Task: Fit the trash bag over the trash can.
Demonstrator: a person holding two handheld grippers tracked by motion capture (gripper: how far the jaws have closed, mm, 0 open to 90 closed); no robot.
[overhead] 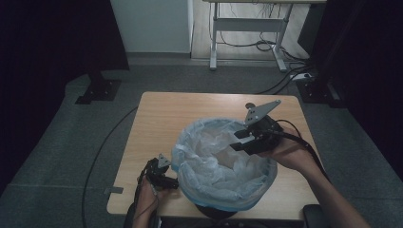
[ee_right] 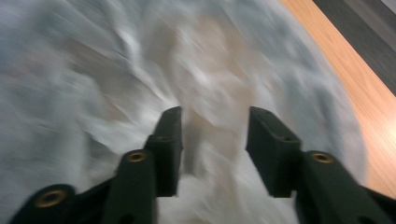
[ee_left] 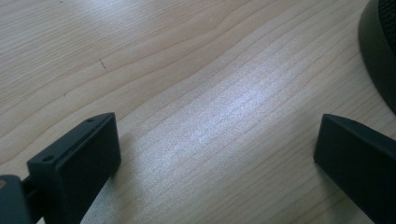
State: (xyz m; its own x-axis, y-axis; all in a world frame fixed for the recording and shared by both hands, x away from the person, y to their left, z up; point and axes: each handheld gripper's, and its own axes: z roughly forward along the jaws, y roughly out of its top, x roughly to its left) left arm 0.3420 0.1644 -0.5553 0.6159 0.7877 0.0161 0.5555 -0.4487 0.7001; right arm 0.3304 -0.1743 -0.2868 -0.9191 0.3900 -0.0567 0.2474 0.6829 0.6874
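Observation:
A round bin lined with a translucent white-blue plastic bag (overhead: 223,166) stands on the small wooden table (overhead: 157,114) toward its near side. My right gripper (overhead: 237,141) hovers over the bag's far right rim, open, jaws pointing into the bag with nothing between them. The right gripper view is blurred and looks down into the crumpled liner (ee_right: 116,70). My left gripper (overhead: 175,182) rests low on the table at the bin's near left side. Its jaws stand wide open over bare wood (ee_left: 201,93), with the bin's dark base (ee_left: 380,51) at the right edge.
A metal desk frame (overhead: 247,28) and cables on the floor (overhead: 280,76) lie beyond the table. Dark stands (overhead: 97,88) flank it left and right. Bare tabletop stretches behind and left of the bin.

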